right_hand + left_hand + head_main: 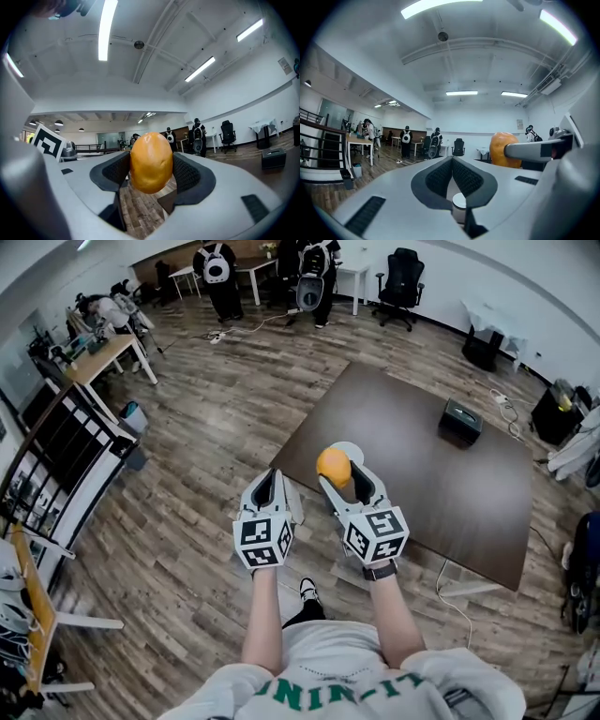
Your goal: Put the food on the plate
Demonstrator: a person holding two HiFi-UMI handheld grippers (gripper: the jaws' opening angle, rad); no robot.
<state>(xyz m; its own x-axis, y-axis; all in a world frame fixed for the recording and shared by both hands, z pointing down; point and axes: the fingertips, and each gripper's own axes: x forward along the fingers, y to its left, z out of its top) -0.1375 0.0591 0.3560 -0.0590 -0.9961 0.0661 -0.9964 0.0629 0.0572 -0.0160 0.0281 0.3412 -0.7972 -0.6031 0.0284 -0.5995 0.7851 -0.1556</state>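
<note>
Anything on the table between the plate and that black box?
No: the head view shows only bare brown table between the plate and the black box.

Table top (431, 502): lying bare, giving passage.
Black box (461, 420): sitting near its far edge.
Left gripper (272, 476): riding just beside the right gripper (342, 470).

The right gripper (151, 174) held an orange-yellow food (150, 158) between its dark ribbed pads (188, 173), both pressed on its sides; wood floor (140, 212) showed below. A marker cube (47, 140) stood at far left; people (197, 135) and a chair (228, 133) stood well beyond; a black box (273, 158) lay at right, and strip lights (107, 29) ran overhead.
</note>
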